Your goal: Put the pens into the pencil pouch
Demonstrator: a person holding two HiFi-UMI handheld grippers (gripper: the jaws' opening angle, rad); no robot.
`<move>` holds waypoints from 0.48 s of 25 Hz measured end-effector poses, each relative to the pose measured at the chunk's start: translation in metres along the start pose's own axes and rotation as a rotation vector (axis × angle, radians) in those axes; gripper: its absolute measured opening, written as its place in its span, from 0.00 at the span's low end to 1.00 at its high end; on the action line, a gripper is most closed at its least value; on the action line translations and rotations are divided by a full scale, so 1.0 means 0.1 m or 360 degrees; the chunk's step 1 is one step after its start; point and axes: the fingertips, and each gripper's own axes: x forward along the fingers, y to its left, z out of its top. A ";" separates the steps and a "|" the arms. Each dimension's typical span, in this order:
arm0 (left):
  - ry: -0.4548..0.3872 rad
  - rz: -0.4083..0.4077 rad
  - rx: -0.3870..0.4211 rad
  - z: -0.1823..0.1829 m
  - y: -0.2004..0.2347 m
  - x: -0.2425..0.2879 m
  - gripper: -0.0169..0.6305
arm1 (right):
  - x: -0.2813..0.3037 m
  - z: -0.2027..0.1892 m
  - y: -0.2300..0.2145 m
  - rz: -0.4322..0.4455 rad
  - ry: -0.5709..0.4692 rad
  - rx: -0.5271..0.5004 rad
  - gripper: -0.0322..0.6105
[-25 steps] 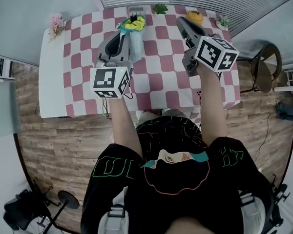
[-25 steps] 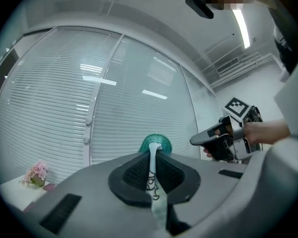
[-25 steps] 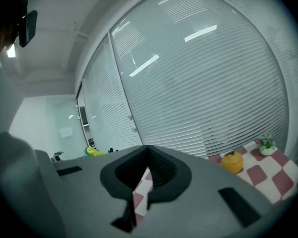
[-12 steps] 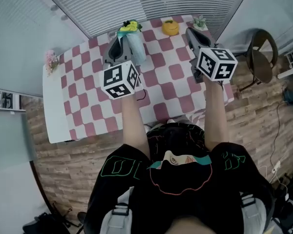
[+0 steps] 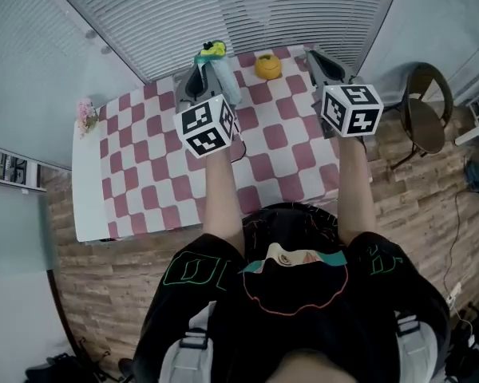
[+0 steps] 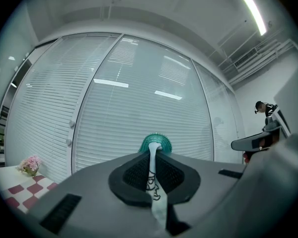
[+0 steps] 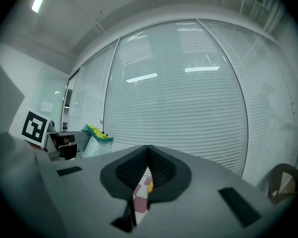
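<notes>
Both arms outstretched, level. Left tongs clamped on pencil pouch; right tongs closed, empty.

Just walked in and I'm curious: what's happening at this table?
A person stands at the checked table, holding two grippers. The left hand-held gripper is shut on a pale blue pouch, with something yellow showing at its top. The right hand-held gripper is shut and empty.
</notes>
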 end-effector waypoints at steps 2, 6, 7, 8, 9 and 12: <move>-0.0005 0.0001 0.0006 0.00 -0.04 0.01 0.03 | 0.02 -0.01 -0.01 0.0025 -0.0007 -0.0007 0.05; -0.0049 -0.0028 0.0023 0.06 -0.11 0.01 0.03 | 0.06 0.02 -0.01 0.0064 -0.0047 -0.0011 0.05; -0.0055 -0.0030 0.0030 0.07 -0.12 0.01 0.03 | 0.06 0.02 -0.01 0.0070 -0.0054 -0.0009 0.05; -0.0059 -0.0028 0.0037 0.09 -0.13 0.01 0.03 | 0.06 0.03 -0.01 0.0075 -0.0060 -0.0006 0.05; -0.0062 -0.0027 0.0042 0.10 -0.13 0.00 0.03 | 0.05 0.03 -0.02 0.0079 -0.0066 -0.0002 0.05; -0.0077 -0.0027 0.0049 0.13 -0.13 0.00 0.03 | 0.05 0.05 -0.03 0.0085 -0.0079 0.0006 0.05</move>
